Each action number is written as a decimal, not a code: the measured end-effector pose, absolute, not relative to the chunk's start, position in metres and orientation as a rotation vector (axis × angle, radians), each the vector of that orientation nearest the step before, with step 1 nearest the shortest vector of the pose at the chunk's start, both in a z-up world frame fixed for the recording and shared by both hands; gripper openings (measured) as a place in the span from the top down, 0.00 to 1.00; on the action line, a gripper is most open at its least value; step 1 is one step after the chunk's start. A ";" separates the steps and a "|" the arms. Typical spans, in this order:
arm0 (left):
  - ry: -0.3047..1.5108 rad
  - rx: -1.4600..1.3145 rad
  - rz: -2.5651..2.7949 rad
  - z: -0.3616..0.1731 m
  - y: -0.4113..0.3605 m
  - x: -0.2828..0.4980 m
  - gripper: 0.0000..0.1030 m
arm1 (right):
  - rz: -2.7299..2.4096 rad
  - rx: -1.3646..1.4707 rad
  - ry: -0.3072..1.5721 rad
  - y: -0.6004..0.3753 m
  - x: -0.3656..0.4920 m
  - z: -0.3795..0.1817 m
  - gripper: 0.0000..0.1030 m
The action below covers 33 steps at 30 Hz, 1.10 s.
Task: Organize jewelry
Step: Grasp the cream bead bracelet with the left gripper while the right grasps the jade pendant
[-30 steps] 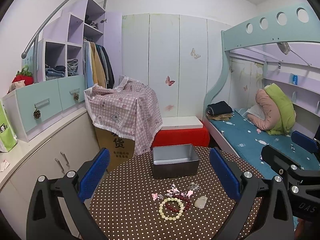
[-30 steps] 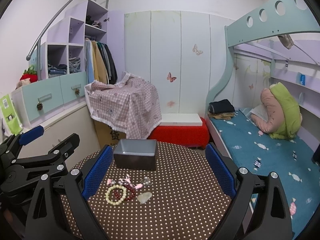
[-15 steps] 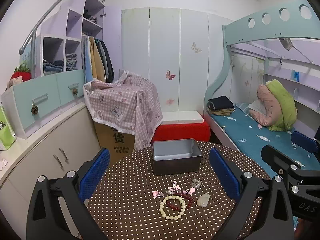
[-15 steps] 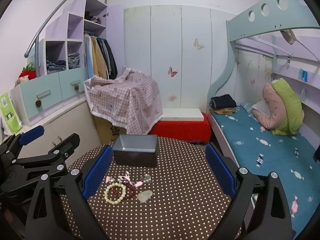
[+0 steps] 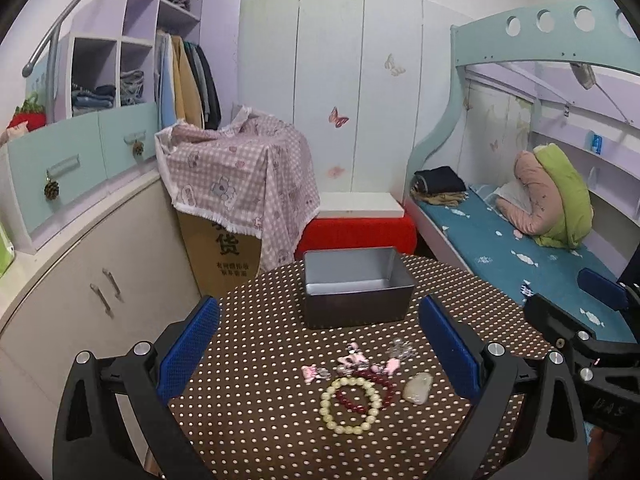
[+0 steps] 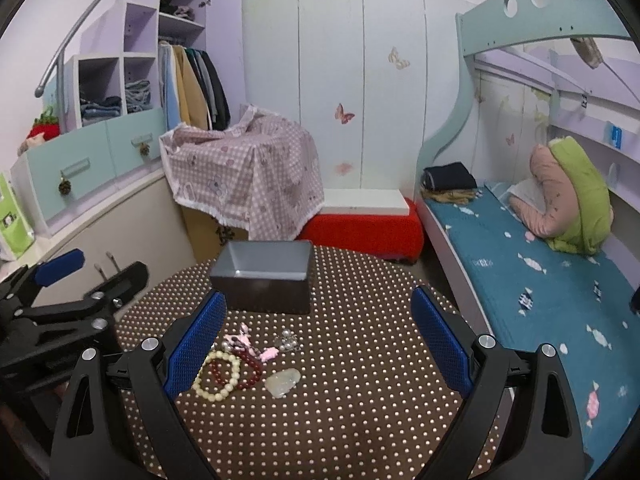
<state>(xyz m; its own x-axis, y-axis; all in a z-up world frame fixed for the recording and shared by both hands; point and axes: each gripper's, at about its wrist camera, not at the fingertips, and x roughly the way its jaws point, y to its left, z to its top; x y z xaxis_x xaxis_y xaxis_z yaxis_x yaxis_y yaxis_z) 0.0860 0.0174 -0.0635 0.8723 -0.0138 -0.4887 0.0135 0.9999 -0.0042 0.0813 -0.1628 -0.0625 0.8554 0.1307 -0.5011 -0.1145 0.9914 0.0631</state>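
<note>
A grey metal box point(image 5: 356, 287) stands open and empty at the far side of a round polka-dot table point(image 5: 256, 320); it also shows in the right wrist view point(image 6: 264, 280). In front of it lies a cluster of jewelry: a cream bead bracelet point(image 5: 351, 404) point(image 6: 218, 376), a dark red bead bracelet point(image 5: 380, 390) point(image 6: 250, 370), a pale jade pendant point(image 5: 418, 388) point(image 6: 283, 382), pink charms point(image 5: 352, 360) and a clear crystal piece point(image 6: 287, 342). My left gripper point(image 5: 320, 352) is open and empty above the jewelry. My right gripper point(image 6: 318, 344) is open and empty, just right of the pile.
A cardboard box under a pink checked cloth point(image 5: 236, 176) and a red bench point(image 5: 356, 230) stand beyond the table. White cabinets point(image 5: 80, 280) run along the left. A bunk bed with a teal mattress point(image 6: 520, 264) lies to the right.
Both grippers have tilted down and moved a little closer to the table, so the jewelry and box sit higher and larger in view. Nothing on the table has moved.
</note>
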 end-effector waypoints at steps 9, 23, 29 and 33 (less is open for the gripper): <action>0.650 -0.107 0.017 -0.112 0.069 0.123 0.07 | 0.104 0.025 0.664 -0.165 0.116 -0.114 0.12; 0.954 0.046 -0.060 -0.199 0.042 0.149 0.23 | 0.113 -0.006 0.844 -0.159 0.145 -0.183 0.12; 0.965 0.055 -0.077 -0.205 0.047 0.154 0.43 | 0.138 -0.023 0.872 -0.151 0.145 -0.195 0.12; 0.947 0.070 -0.088 -0.203 0.046 0.153 0.83 | 0.152 -0.034 0.892 -0.144 0.146 -0.201 0.12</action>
